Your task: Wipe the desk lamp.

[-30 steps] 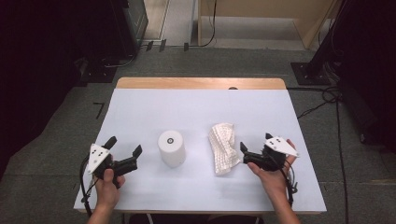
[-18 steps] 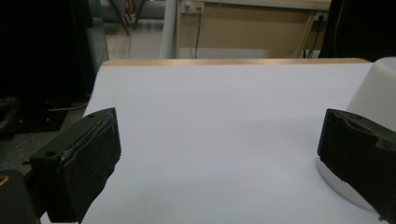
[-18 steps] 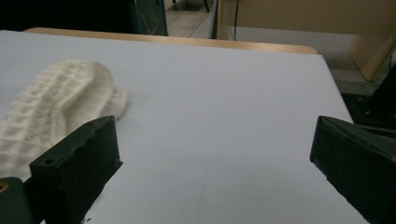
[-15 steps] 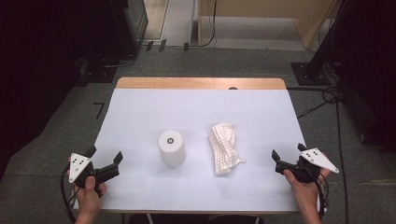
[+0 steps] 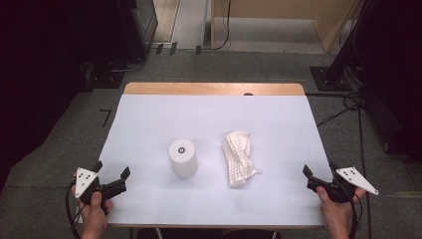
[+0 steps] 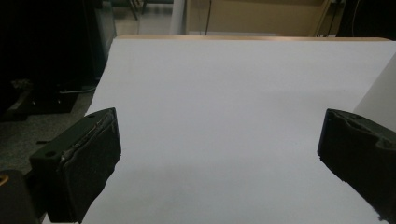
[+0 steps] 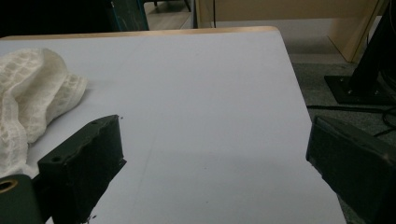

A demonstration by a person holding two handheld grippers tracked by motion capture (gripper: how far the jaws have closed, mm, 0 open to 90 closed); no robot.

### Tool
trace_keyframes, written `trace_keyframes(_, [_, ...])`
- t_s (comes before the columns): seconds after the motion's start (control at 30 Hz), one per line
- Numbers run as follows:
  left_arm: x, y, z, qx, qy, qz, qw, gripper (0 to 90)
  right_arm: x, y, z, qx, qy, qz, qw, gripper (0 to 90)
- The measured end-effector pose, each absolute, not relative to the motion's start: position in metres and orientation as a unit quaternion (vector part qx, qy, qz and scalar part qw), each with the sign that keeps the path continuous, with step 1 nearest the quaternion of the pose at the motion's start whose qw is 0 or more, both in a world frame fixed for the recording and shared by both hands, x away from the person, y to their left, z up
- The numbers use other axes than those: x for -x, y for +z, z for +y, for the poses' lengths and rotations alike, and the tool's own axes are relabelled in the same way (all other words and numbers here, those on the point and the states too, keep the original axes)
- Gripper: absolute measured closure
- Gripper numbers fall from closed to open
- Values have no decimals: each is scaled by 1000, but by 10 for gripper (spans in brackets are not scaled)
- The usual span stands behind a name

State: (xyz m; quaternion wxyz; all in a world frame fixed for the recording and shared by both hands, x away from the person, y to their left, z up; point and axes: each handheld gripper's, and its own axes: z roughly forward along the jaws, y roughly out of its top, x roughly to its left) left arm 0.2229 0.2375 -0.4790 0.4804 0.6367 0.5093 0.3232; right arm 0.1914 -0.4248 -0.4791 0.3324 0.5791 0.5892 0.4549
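Near the middle of the table [image 5: 149,114] sit the two things that matter: a white roll [image 5: 182,158] standing upright, and a crumpled white cloth [image 5: 239,158] lying just to its right, near each other but apart. Nothing's touching either one right now.

Both grippers are parked way out at the near corners, well apart from the stuff. The left gripper [image 5: 110,174] sits at the near left edge with its jaws spread wide, nothing between them; its own view just looks over bare white tabletop, with a sliver of the roll at the right edge. The right gripper [image 5: 319,175] hangs at the near right corner, half off the table edge, jaws also wide and empty. In its view the cloth [image 7: 32,100] is off to the left, beyond the left jaw.

So progress-wise, my read is that either nothing's started or it's a pause between steps. The cloth isn't folded or laid flat, the roll's untouched, and all the grabbing is left to do.
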Motion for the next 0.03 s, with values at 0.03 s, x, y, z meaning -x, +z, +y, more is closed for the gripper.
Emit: trace_keyframes(0.03, [-223,-479,237,-638,321,509,480,1,-192,-479,-425,-580,453,590,332,34])
